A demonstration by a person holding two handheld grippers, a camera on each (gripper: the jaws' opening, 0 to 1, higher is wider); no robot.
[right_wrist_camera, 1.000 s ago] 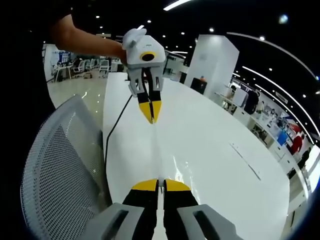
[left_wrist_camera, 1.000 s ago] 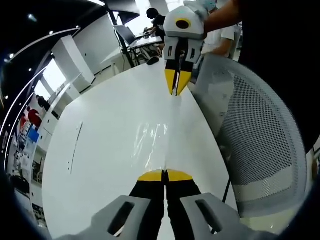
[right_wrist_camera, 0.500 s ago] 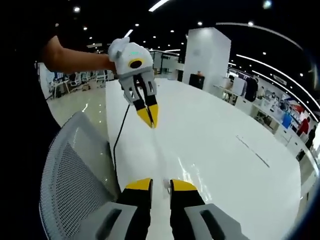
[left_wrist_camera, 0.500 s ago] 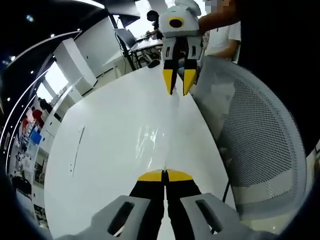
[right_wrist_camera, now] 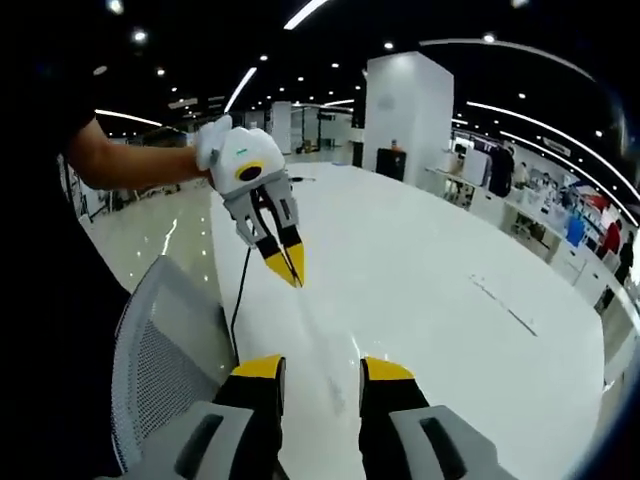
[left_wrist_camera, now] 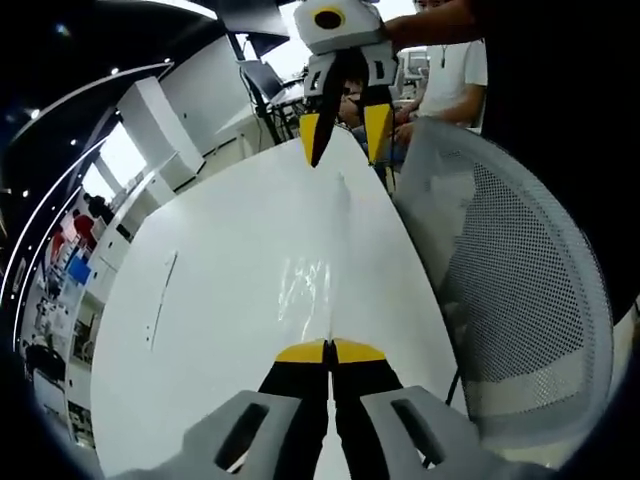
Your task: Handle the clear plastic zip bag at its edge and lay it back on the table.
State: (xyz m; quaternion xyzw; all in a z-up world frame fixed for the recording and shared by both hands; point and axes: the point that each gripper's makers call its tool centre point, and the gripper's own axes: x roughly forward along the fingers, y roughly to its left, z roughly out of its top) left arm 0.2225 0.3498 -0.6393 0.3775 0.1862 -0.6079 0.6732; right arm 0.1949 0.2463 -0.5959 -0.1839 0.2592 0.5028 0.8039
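Left gripper [left_wrist_camera: 329,352]: jaws pressed together, pinching near edge of clear plastic zip bag [left_wrist_camera: 310,290]. Bag spreads flat over white table [left_wrist_camera: 200,300], near its right edge, just beside mesh office chair [left_wrist_camera: 520,300].

Right gripper [right_wrist_camera: 322,368]: jaws spread, nothing between them; seen from left gripper view at far end of bag, raised above table, apart from bag.

Judgement: laying-down mostly done. One end free, bag resting on table. Left: unclamp left gripper, lift clear without dragging bag.
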